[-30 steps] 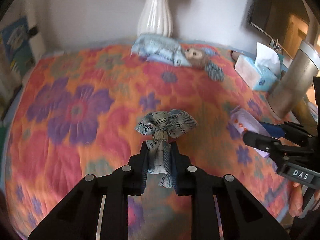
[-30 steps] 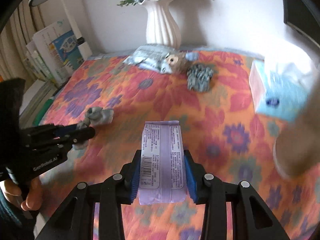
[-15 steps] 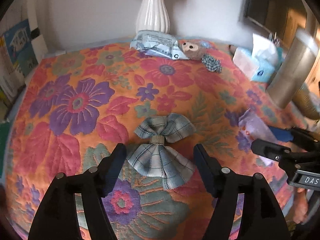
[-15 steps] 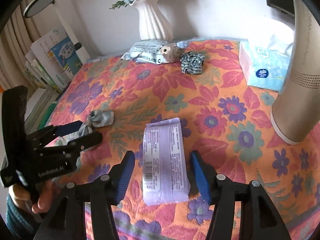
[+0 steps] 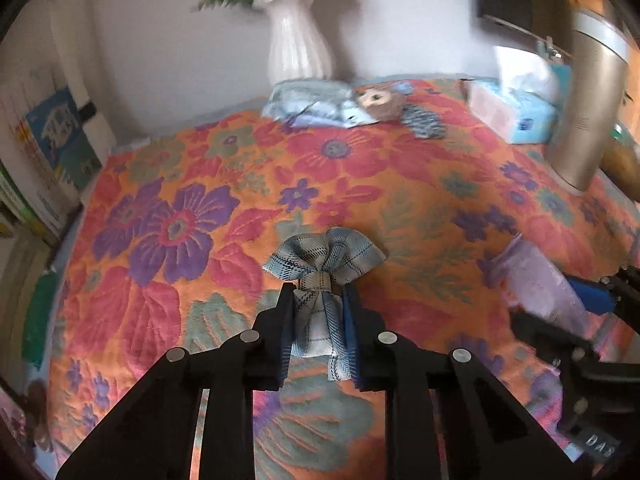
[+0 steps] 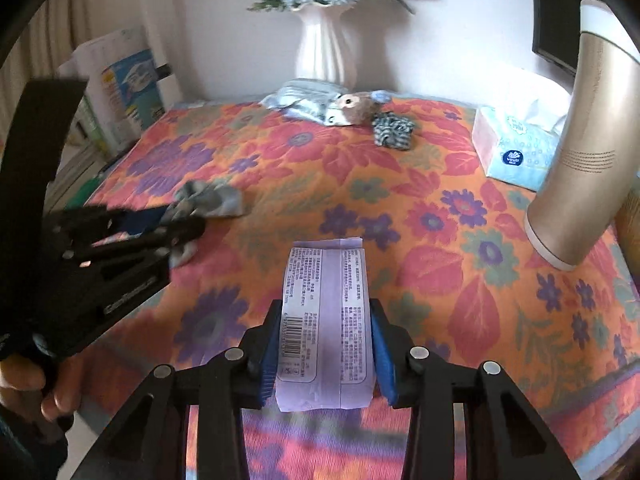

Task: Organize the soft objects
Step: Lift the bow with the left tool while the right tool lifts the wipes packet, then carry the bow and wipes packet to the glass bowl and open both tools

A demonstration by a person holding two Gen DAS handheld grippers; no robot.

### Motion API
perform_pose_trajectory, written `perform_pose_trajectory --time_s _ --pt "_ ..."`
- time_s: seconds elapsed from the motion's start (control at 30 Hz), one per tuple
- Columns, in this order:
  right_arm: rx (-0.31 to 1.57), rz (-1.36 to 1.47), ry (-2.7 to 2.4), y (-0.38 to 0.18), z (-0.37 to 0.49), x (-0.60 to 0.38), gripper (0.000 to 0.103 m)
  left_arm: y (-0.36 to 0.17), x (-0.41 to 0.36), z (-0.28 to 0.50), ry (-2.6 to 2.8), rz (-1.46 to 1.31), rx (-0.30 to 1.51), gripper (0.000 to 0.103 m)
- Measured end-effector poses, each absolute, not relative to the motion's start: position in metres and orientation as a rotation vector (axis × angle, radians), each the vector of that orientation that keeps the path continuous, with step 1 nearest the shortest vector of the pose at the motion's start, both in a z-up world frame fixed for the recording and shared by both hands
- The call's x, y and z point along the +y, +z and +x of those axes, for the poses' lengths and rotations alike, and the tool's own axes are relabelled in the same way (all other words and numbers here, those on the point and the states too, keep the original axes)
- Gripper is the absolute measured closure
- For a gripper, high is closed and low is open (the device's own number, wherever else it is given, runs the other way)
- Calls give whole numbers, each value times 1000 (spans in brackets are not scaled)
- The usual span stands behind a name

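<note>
My left gripper [image 5: 318,300] is shut on the tail of a blue-grey plaid bow [image 5: 326,260] and holds it just over the floral cloth. My right gripper [image 6: 324,320] is shut on a purple tissue pack [image 6: 326,320] with printed text and a barcode facing up. The pack also shows at the right of the left wrist view [image 5: 536,284], and the bow at the left of the right wrist view [image 6: 208,200]. At the back lie a pale blue packet [image 6: 308,98], a small plush bear [image 6: 354,106] and a plaid scrunchie [image 6: 392,132].
The table wears an orange floral cloth [image 6: 440,208]. A white vase [image 6: 326,52] stands at the back wall. A blue tissue box [image 6: 516,148] and a tall gold cylinder [image 6: 580,152] stand at the right. Books [image 6: 128,84] lean at the left.
Half a second ago both grippers were open around the bow and the pack lying on the cloth. Now both have shut on them again.
</note>
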State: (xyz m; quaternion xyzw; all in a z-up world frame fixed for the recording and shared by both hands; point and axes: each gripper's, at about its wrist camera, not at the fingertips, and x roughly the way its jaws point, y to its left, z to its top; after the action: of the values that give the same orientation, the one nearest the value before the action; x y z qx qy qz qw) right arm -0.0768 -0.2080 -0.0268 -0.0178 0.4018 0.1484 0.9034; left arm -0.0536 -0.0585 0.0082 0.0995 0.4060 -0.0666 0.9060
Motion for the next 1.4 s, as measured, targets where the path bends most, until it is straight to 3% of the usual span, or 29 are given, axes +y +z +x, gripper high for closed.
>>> perform_pose_trajectory --time_s 0.4,0.83,1.07,1.4 --pt "807 197 162 14 -126 -345 65 47 -129 -113 -461 91 752 84" --pt "580 373 -9 88 -165 -485 65 100 -238 -139 -774 129 646 84" --pt "557 442 -126 106 -135 -555 65 130 -329 -124 -840 200 561 84" --pt "607 526 -208 95 -60 -627 63 114 -422 -57 -771 209 577 80"
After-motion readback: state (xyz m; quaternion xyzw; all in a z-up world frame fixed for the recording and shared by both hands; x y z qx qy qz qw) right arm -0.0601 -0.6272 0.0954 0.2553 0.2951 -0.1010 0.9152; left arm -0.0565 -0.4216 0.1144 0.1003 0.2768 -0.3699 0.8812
